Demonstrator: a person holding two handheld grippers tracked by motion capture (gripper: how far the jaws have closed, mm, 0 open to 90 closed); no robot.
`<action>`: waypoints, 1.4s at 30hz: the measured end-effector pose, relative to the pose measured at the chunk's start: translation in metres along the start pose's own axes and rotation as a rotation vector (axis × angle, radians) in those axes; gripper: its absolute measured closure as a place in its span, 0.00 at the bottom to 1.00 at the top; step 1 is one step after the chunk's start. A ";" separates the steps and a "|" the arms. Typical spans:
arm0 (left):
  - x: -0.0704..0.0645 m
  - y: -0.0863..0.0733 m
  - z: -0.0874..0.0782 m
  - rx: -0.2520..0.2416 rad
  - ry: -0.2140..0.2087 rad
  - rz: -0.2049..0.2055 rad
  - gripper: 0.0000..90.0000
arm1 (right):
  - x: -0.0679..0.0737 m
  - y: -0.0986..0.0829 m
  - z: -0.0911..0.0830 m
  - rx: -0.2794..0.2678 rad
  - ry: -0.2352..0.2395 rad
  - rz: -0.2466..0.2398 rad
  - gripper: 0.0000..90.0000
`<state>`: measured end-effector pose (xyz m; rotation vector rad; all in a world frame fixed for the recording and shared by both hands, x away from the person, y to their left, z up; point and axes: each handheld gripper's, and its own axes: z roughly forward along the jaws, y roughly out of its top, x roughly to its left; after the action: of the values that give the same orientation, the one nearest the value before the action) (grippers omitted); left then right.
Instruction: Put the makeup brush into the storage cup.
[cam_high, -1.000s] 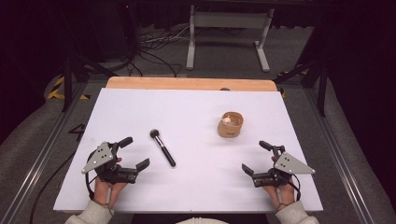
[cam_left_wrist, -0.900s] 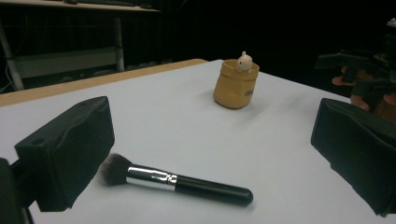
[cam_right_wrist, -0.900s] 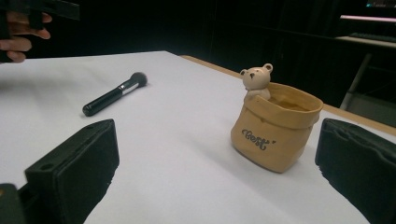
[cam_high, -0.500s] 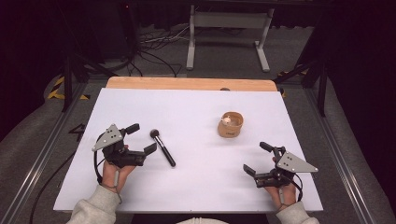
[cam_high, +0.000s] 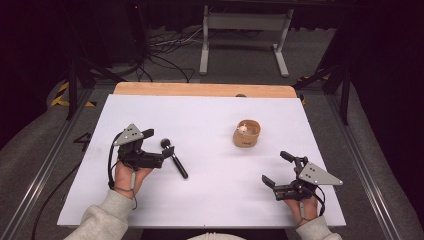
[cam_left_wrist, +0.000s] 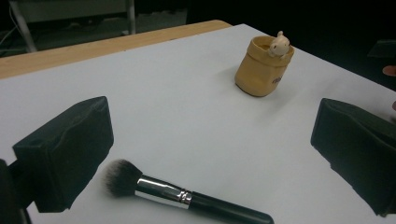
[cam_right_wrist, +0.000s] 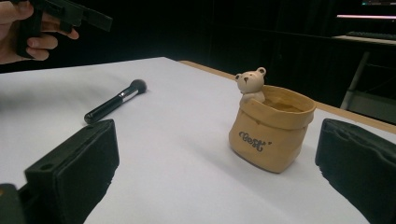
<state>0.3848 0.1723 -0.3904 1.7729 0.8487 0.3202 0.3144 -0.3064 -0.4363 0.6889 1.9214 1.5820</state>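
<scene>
A black makeup brush (cam_high: 176, 162) lies on the white table (cam_high: 215, 200), with its bristle head toward the far left. My left gripper (cam_high: 160, 141) is open and hovers over the brush head. In the left gripper view the brush (cam_left_wrist: 187, 198) lies low between the wide-apart jaws, close to the left one, and is not held. A tan sack-shaped cup (cam_high: 246, 134) with a small bear on its rim stands right of centre. My right gripper (cam_high: 274, 167) rests open near the front right, facing the cup (cam_right_wrist: 271, 133), with nothing between its jaws.
A wooden strip (cam_high: 200, 90) runs along the table's far edge. Behind it are a metal stand (cam_high: 240, 30) and cables on the floor. The right gripper view has the brush (cam_right_wrist: 114, 105) beyond the cup and the other hand's gripper (cam_right_wrist: 70, 14) raised at top left.
My left gripper has moved forward and to the right, from the front left of the table to above the brush head. The right gripper, brush and cup have stayed put.
</scene>
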 end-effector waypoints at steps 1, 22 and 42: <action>0.000 0.002 0.001 0.009 0.010 -0.017 0.00 | 0.000 0.000 0.000 -0.003 -0.002 0.002 0.00; 0.003 0.031 0.031 0.285 0.150 -0.091 0.00 | -0.001 0.006 -0.005 -0.035 0.010 0.017 0.00; 0.000 0.038 0.053 0.457 0.207 -0.153 0.00 | 0.000 0.012 -0.004 -0.075 0.028 -0.001 0.01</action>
<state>0.4307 0.1287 -0.3758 2.1013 1.2758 0.2218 0.3121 -0.3066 -0.4238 0.6370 1.8714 1.6626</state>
